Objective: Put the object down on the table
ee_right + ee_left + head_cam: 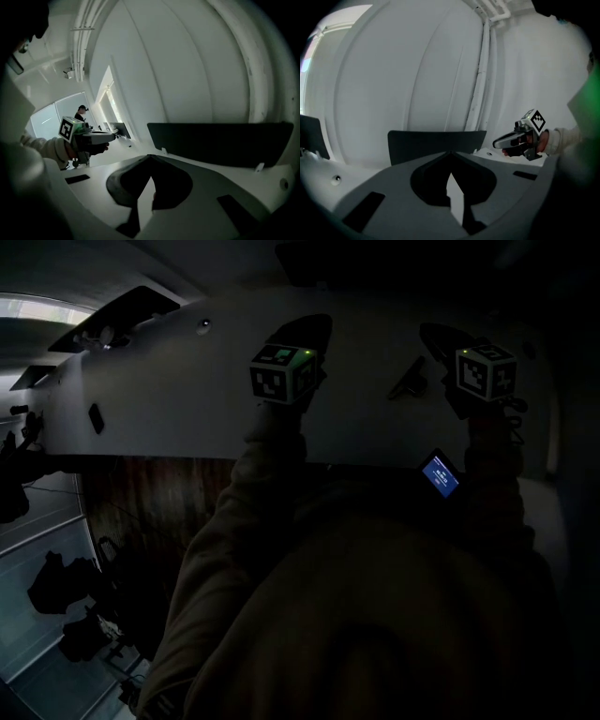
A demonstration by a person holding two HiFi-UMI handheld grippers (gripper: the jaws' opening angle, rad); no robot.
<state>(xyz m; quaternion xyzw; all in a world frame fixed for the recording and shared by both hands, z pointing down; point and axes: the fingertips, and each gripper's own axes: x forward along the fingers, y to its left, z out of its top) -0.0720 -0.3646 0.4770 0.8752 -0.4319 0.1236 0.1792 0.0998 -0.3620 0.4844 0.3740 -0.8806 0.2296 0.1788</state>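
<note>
There are 2 grippers, each held by 1 hand over 1 white tabletop (169, 399), and each carries 1 marker cube: the left one's (281, 371) and the right one's (485, 369). The left gripper (450, 154) has its jaws drawn together, the tips meeting with nothing between them. The right gripper (149, 157) stands the same way, jaws closed on themselves and empty.

1 small dark object (408, 382), slender and angled, lies on the tabletop toward its far edge. It sits between the 2 grippers, nearer the right one, and neither touches it. The head view is too dark to tell what kind of thing it is.

1 small lit blue screen (440, 474) shows by the right forearm at the tabletop's near edge. 1 small dark patch (96, 418) sits near the near edge on the left; its nature cannot be made out.

In the left gripper view 1 black panel (436, 145) stands upright at the tabletop's far edge, behind the jaws. 1 second person (82, 114) is visible far off in the right gripper view, small and dim. The wearer's light sleeves (272, 456) and body fill the lower head view, covering the tabletop's near side.
</note>
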